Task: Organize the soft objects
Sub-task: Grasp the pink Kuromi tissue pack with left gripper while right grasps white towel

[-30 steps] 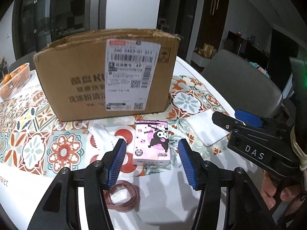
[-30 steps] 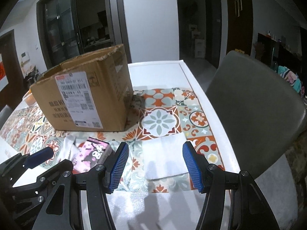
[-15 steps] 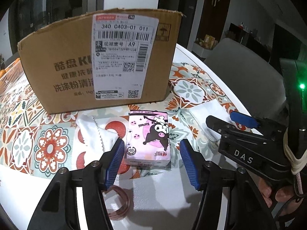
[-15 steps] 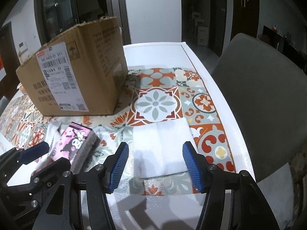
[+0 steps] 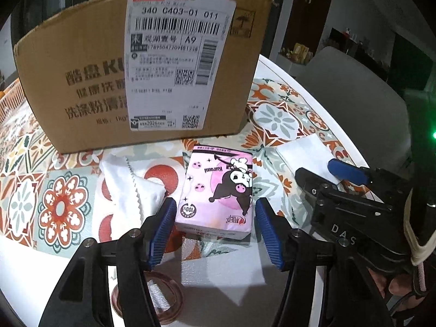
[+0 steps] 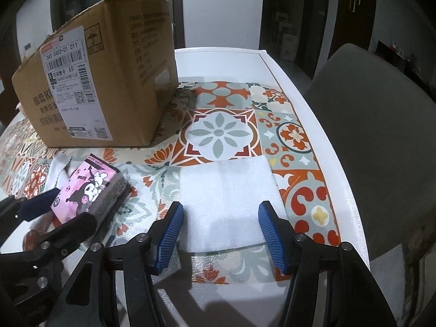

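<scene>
Left gripper (image 5: 215,229): we see jaws apart, straddling the near end of the pink tissue pack (image 5: 218,188); pads not pressing it, nothing held.
Right gripper (image 6: 220,234): jaws closing, over the white folded cloth (image 6: 229,204); cloth lies between the pads, no squeeze that we can see.
Tissue pack: flat on the patterned tablecloth (image 6: 220,133), just in front of the cardboard box (image 5: 141,62).
White cloth: flat on the tablecloth, to the pack's right.
Crumpled white wipe (image 5: 130,182): beside the pack's left.
Chair (image 6: 381,136): grey, at the table's right edge.
</scene>
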`<state>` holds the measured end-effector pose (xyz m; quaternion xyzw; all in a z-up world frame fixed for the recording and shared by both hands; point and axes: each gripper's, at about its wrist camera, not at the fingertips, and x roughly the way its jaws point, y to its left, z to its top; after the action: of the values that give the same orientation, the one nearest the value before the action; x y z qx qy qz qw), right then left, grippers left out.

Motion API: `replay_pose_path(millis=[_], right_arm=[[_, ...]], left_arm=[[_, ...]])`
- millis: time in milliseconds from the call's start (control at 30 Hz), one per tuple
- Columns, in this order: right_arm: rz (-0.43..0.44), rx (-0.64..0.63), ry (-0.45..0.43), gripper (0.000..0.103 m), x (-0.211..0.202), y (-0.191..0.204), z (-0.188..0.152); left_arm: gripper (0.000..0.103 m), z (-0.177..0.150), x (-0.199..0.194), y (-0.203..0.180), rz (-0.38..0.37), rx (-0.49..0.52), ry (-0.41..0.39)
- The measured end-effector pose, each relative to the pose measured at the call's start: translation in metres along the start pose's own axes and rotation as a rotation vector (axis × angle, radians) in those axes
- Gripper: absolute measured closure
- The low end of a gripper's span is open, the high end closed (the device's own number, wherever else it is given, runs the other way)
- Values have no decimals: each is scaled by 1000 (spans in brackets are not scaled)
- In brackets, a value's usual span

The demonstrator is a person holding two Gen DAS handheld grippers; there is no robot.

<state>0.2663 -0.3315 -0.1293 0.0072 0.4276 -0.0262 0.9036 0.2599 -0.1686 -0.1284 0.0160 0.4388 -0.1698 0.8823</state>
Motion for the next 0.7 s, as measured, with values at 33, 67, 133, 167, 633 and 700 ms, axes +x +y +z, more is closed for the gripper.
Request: replay_pose_path(millis=[33, 67, 133, 167, 633, 700], right_arm=[[1, -4, -1, 51, 0, 1, 0], [5, -9, -3, 53, -1, 2, 0], [6, -19, -5, 62, -1, 5, 0], [10, -23, -7, 64, -1, 7, 0], [19, -5, -23, 93, -16, 10, -9], [21, 0, -38, 93, -25, 12, -9]], left_arm=[[44, 0, 1, 0, -4, -2, 4], [47, -1, 1, 1, -6, -7, 5], [49, -1, 1, 2, -12, -11, 1], [49, -1, 1, 3, -14, -10, 1], [51, -1, -26, 6, -20, 14, -77], [51, 0, -31, 8, -20, 10, -85]])
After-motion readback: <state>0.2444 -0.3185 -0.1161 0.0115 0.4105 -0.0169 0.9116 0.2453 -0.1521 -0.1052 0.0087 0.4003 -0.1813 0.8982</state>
